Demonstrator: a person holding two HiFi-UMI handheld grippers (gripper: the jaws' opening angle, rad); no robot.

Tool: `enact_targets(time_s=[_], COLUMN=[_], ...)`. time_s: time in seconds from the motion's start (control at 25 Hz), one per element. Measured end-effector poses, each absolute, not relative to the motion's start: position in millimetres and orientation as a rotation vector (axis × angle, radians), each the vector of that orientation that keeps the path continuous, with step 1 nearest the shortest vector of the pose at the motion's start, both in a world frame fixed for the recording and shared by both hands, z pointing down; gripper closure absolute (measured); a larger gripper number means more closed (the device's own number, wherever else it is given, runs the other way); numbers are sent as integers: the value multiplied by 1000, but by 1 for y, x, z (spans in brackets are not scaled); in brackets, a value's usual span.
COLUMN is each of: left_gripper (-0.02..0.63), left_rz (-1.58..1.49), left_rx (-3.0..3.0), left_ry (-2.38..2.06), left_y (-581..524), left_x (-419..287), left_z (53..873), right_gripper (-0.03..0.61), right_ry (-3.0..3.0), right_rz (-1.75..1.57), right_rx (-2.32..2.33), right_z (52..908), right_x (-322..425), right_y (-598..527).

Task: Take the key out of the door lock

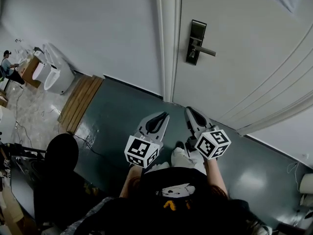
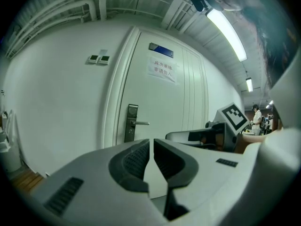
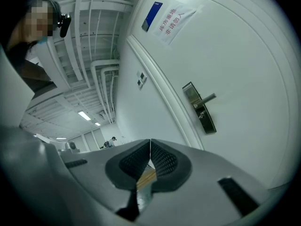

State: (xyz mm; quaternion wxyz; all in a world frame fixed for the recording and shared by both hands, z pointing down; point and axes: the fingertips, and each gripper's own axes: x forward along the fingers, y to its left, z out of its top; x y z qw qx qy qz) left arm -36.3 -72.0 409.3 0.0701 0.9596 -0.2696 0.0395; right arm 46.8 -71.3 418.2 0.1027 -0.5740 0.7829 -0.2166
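A dark metal lock plate (image 1: 195,42) with a lever handle is set into the white door (image 1: 244,58). Just below the lever, the right gripper view shows a small object that may be the key (image 3: 202,115); it is too small to be sure. My left gripper (image 1: 164,115) and right gripper (image 1: 188,110) hang side by side above the floor, well short of the door. Both are shut with nothing between the pads. In the left gripper view the lock plate (image 2: 131,122) stands far ahead, and the right gripper's marker cube (image 2: 233,117) is to the right.
A wooden pallet (image 1: 80,101) lies on the floor to the left of the door frame. White fixtures (image 1: 51,75) stand beyond it, with a person (image 1: 7,62) at the far left. A paper notice (image 2: 162,69) hangs on the door. A black round object (image 1: 61,153) is at my left.
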Motion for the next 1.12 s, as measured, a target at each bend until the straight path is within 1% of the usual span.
enact_targets(time_s=[0.4,1.12], left_gripper=[583,583], left_rz=[141,180], left_rx=[2863,2859], left_ry=[-877,-960], left_y=[-151,-196], left_x=[15,82], left_z=[408,410], right_gripper=[572,571], right_ry=[2337,2334], right_rz=[-675,-788], right_rx=[-1640,-1501], right_z=[423,443], right_x=[97,154], right_y=[-153,-215])
